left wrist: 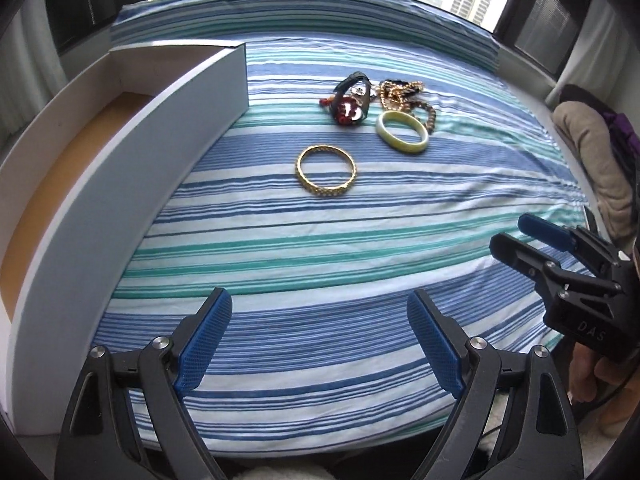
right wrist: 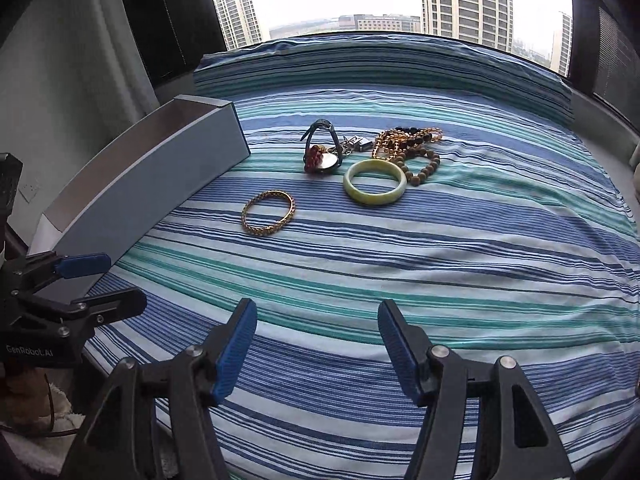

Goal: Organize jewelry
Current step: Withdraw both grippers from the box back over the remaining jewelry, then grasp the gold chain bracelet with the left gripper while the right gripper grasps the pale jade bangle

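Note:
A gold chain bangle (left wrist: 326, 195) (right wrist: 265, 232) lies flat on the striped bedsheet (left wrist: 320, 248) (right wrist: 440, 264). Just beyond it to the right lies a pale green bangle (left wrist: 400, 148) (right wrist: 374, 199). Behind that sits a heap of amber and brown bead strings (left wrist: 400, 90) (right wrist: 408, 142), beside a dark strap with red beads (left wrist: 348, 114) (right wrist: 316, 158). An open white box (left wrist: 168, 132) (right wrist: 152, 192) stands along the left. My left gripper (left wrist: 320, 340) (right wrist: 108, 284) is open and empty, well short of the jewelry. My right gripper (right wrist: 318, 344) (left wrist: 520, 240) is open and empty too, to the right of the left one.
A striped bolster (left wrist: 304, 12) runs along the bed's far edge under a window with high-rises. Bundled beige and purple cloth (left wrist: 592, 160) lies off the bed's right side. A hand (left wrist: 588, 376) holds the right gripper's handle. The box's brown floor (left wrist: 64, 168) shows.

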Tool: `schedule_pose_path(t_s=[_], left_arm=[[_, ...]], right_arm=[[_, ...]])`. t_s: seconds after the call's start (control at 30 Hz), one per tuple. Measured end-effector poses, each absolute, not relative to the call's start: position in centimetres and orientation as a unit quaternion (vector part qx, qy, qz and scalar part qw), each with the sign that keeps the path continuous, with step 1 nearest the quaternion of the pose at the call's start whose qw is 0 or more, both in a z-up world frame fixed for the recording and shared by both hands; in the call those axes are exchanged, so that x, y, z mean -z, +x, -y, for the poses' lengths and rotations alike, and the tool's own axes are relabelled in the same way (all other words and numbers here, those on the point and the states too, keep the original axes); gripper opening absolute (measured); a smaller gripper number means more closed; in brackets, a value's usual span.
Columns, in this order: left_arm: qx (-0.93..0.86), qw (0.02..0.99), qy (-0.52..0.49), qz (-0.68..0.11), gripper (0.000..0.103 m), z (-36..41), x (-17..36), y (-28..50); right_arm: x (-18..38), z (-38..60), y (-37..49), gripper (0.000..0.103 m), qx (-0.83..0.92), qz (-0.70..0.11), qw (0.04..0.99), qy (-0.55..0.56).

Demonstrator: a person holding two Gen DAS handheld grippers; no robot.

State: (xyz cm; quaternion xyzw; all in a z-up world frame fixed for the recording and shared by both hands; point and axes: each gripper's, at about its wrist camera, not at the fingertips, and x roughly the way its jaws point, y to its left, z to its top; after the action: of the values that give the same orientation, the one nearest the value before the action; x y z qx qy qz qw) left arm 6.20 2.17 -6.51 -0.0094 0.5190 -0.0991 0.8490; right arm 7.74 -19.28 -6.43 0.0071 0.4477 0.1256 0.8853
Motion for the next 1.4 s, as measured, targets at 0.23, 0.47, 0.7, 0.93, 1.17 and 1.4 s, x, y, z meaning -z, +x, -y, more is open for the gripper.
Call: schedule_pose_path(t_s=[0.23, 0.47, 0.7, 0.93, 1.17, 1.4], left_arm=[[0.074, 0.853, -0.007, -0.517, 0.09, -2.2, 6.7, 7.0], [0.057, 0.856, 0.001, -0.515, 0.09, -2.8, 6.9, 6.8], [0.057, 0.851, -0.006, -0.522, 0.09, -4.0, 7.5, 7.3], [0.081, 0.839, -0.058, -0.535, 0.088, -5.3, 9.1, 12.6], [0.111, 0.835, -0.016, -0.539, 0.073, -1.2, 11.9, 19.0], [0.088, 0.835, 0.025, -0.543, 0.041, 0.2, 14.2, 21.7]], right_arm=[[6.1, 19.1, 7.9, 0.064, -0.128, -0.447, 0.885, 0.006], [6.7, 19.2, 7.9, 0.064, -0.121, -0.461, 0.879, 0.011], [7.1, 18.5, 7.7, 0.064, -0.126, -0.473, 0.872, 0.007], [7.8, 18.8, 8.0, 0.064, -0.125, -0.483, 0.867, 0.013], [7.9, 20.3, 10.0, 0.064, -0.108, -0.479, 0.871, 0.012], [7.8, 21.6, 16.4, 0.064, -0.123, -0.463, 0.878, -0.013]])
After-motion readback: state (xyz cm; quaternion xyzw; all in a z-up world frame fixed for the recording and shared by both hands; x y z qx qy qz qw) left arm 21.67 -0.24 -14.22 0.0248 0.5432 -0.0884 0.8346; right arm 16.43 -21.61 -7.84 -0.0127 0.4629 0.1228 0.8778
